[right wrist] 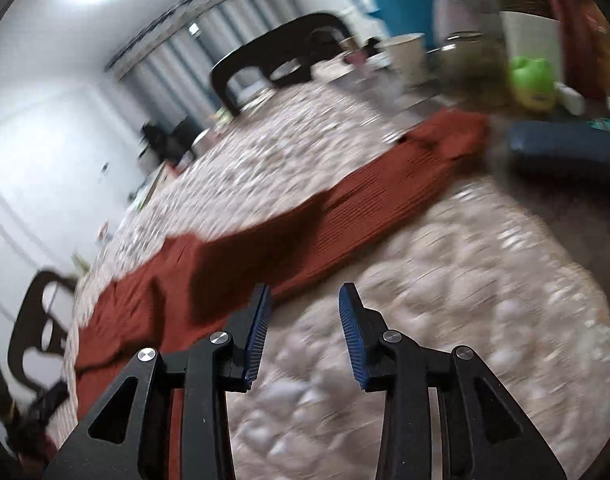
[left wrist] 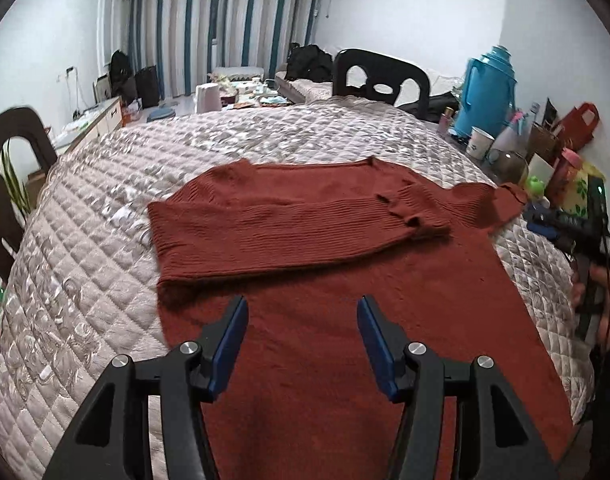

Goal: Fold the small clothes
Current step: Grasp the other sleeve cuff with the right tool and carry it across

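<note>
With one sleeve already across the rust sweater on the quilted table, both the left gripper and right gripper hang released, empty; next pinch the outstretched sleeve's cuff squarely.

A sweater lay spread on a quilted table, one sleeve folded across it; a thermos, cup and clutter stood along the right edge, chairs behind.

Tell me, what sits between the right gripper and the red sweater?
Only bare quilted cover. In the right wrist view the right gripper, open and empty, hangs over it just beside the sweater edge.
</note>
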`<state>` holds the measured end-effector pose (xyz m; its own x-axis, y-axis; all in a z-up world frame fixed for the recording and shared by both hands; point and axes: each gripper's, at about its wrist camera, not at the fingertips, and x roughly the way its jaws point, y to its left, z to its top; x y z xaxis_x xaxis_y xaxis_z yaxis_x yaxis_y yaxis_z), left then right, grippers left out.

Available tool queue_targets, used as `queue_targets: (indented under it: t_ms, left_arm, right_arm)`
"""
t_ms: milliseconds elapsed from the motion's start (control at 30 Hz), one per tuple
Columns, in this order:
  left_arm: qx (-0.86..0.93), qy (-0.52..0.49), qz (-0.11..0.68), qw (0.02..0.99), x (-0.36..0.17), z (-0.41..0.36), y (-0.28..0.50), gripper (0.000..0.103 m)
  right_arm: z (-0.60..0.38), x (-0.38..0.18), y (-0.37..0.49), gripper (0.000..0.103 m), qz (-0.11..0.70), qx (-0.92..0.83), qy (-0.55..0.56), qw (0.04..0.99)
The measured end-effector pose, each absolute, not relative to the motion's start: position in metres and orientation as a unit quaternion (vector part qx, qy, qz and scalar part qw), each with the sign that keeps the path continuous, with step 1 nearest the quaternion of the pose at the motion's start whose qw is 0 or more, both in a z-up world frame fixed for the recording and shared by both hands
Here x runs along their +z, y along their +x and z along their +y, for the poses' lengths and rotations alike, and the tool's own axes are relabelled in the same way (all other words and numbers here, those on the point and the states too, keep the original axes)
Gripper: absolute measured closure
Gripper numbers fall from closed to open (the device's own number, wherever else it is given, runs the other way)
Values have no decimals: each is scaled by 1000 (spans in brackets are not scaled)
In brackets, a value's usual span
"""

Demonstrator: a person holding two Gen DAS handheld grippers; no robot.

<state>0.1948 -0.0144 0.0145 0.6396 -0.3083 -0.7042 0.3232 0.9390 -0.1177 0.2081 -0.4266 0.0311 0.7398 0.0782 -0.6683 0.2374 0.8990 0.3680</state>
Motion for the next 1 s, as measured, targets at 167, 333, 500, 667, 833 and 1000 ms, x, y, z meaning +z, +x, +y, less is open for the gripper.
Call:
queue_targets:
  t_ms: [167, 333, 500, 667, 833, 1000]
  left_arm:
    - [-177, 33, 394, 901, 5, -32, 194, 43]
    - [-173, 40, 412, 894, -11, -40, 196, 43]
    - [-168, 38, 423, 890, -21, -43, 196, 43]
    - [-168, 27, 426, 889, -23, -39, 198, 43]
    - [-170, 22, 426, 888, -22, -38, 198, 43]
    - [-171, 8, 422, 890, -20, -32, 197, 43]
  right_arm:
    - [-458, 34, 218, 66, 349, -104, 236, 901]
    - [-476, 23, 236, 67, 364, -133, 236, 891]
    - [-491, 24, 246, 67, 351, -135, 243, 894]
    - [-496, 23, 264, 67, 349, -145, 243, 893]
    - [-492, 25, 269, 89, 346, -148, 228, 898]
    - [-464, 51, 255, 92, 309, -114, 209, 921]
